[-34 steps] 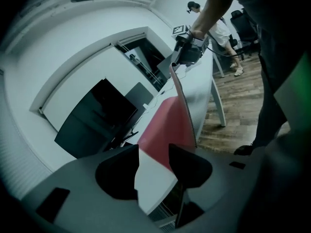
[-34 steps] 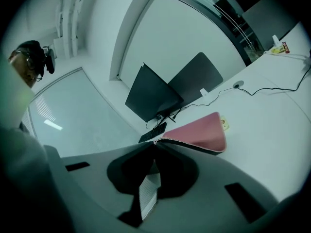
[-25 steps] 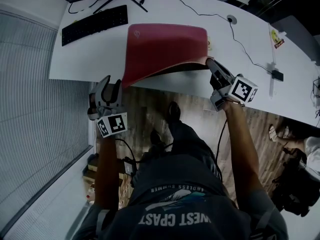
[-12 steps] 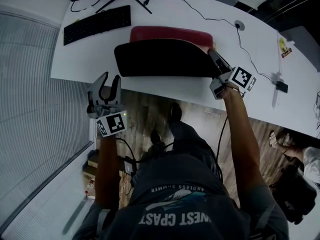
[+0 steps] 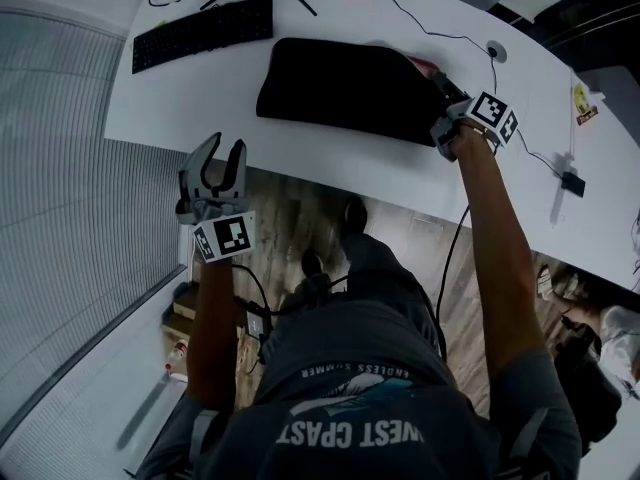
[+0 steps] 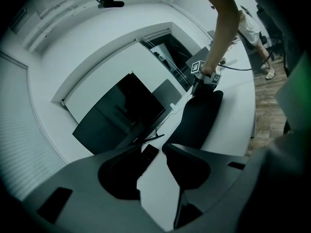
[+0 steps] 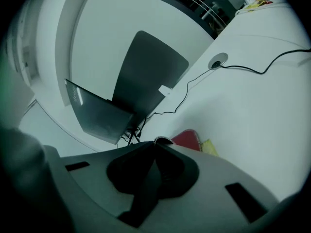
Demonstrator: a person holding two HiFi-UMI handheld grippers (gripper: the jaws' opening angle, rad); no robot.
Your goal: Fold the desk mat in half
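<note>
Right tongs (image 5: 441,81) clamp the folded desk mat (image 5: 340,88) at its three o'clock edge on the surface (image 5: 190,103); left tongs (image 5: 220,154), at its seven o'clock, gape empty

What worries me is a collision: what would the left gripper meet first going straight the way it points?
Probably the keyboard, showing between the tips of the left gripper; height is unclear, so it might pass over.
</note>
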